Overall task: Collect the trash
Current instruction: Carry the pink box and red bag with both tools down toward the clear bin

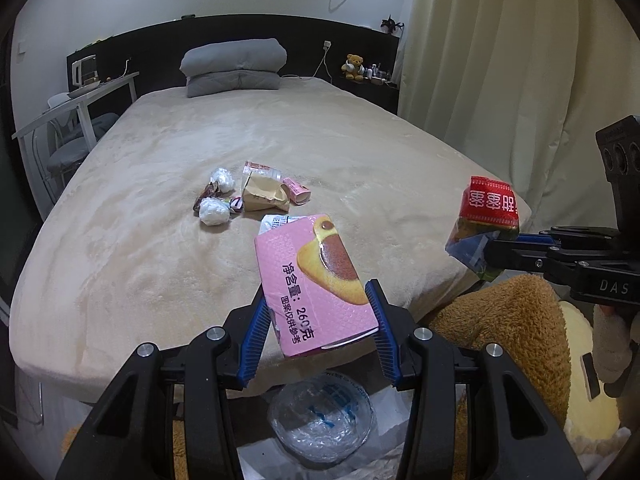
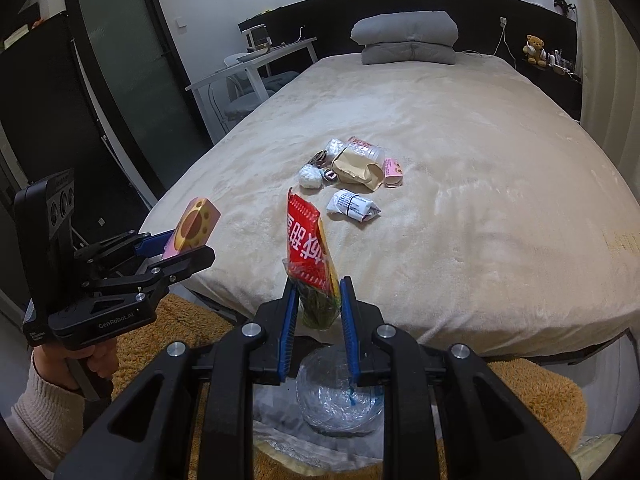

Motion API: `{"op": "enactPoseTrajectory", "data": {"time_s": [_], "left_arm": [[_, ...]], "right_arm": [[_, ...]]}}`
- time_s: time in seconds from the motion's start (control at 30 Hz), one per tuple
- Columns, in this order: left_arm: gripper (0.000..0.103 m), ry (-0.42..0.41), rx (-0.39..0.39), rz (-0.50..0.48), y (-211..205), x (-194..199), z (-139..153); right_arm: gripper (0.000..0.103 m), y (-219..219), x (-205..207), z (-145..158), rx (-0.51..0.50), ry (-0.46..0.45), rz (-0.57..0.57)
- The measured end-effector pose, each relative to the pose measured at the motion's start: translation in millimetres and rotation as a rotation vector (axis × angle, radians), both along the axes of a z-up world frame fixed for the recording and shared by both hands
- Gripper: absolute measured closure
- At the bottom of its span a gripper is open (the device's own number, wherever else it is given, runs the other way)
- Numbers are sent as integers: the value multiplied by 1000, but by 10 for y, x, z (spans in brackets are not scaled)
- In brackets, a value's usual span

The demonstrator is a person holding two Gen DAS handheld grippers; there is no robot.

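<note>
Left gripper (image 1: 320, 312) fingers clamp pink box (image 1: 316, 284); right gripper (image 2: 320, 304) fingers pinch red wrapper (image 2: 306, 240); plastic-lined bin (image 2: 340, 396) below.

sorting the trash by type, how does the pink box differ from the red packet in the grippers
The pink box is a stiff, flat-sided carton; the red packet is a thin, crinkled wrapper. The pink box is in the left gripper, the red packet in the right gripper. Both are gripped near their lower ends, lifted above the bed.
</note>
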State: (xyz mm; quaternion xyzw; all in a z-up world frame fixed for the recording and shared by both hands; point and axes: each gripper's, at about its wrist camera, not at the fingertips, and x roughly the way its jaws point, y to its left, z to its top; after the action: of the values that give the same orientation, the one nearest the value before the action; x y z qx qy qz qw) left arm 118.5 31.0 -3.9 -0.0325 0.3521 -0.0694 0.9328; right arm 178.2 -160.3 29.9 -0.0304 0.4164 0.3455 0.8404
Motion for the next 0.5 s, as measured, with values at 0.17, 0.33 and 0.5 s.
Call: {"op": "enactPoseTrajectory", "data": {"time_s": [0.17,0.33,0.5], "left_arm": [[57,6,-2,-7,-92,-146,-55],[57,28,-6,-25,-173,-213,-165],[57,66,-18,-40,-203,-161,-330]], "right_arm": [[81,-67,-185,-46,1,5,5],[81,-86,-269,-136,-10,27,8],[81,-74,-220,-276,-24,63,9]]}}
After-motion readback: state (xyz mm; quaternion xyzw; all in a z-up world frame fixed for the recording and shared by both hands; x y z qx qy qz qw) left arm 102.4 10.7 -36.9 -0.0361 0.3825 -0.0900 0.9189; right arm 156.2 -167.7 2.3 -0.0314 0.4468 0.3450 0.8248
